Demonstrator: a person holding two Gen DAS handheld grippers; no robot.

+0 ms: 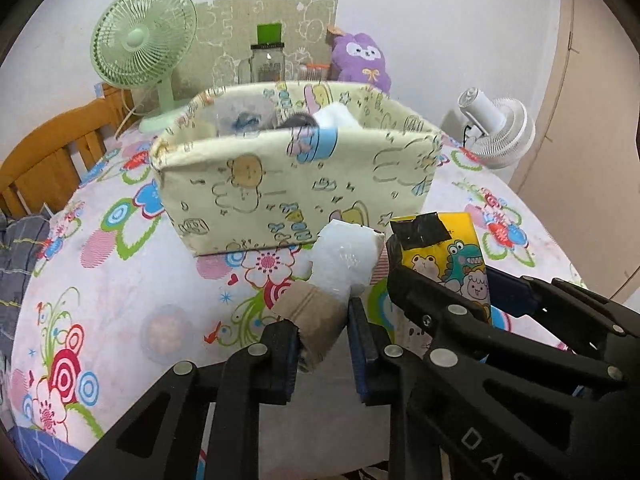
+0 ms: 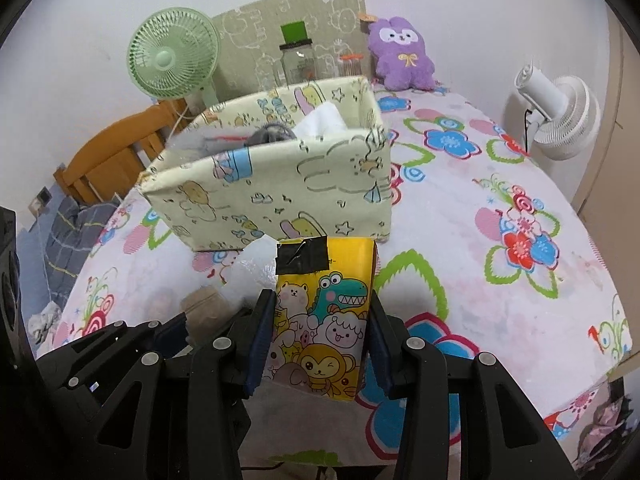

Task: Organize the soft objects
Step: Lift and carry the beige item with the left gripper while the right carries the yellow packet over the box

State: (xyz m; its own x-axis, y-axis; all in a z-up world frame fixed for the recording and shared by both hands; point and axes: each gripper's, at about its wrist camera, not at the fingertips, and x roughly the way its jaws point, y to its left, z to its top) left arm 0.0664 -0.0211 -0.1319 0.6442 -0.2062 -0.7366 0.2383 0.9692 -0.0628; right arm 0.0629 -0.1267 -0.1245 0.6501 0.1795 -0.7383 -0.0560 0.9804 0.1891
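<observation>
Nearest to me, my left gripper (image 1: 323, 346) is clamped tight on a small plastic-wrapped roll (image 1: 320, 292), brown at the held end and white at the far end, which sticks up and forward past the fingers. The roll is lifted clear of the flowered tablecloth (image 1: 132, 320).

Just beside it on the right, my right gripper (image 2: 318, 334) holds a yellow cartoon pouch (image 2: 324, 312) at mid width, both pads pressed on its side edges. The pouch stands upright, with a patch of black tape (image 2: 302, 258) across its top. Roll and pouch sit close together; I cannot tell whether they touch.

Just beyond both, the fabric storage bin (image 1: 288, 184) stands on the tablecloth, pale yellow with cartoon print, open at the top. Inside I see a grey soft item (image 2: 268, 134) and a white soft item (image 2: 320, 118); part of the contents on the left side is blurred.

Behind the bin: a glass jar (image 2: 298, 62) with a black lid, a printed board (image 2: 260, 28) against the wall, and a purple plush toy (image 2: 402, 56) to the right. A green fan (image 1: 140, 44) stands far left, a white fan (image 2: 558, 114) far right. A wooden chair (image 1: 52, 152) sits at the table's left edge.
</observation>
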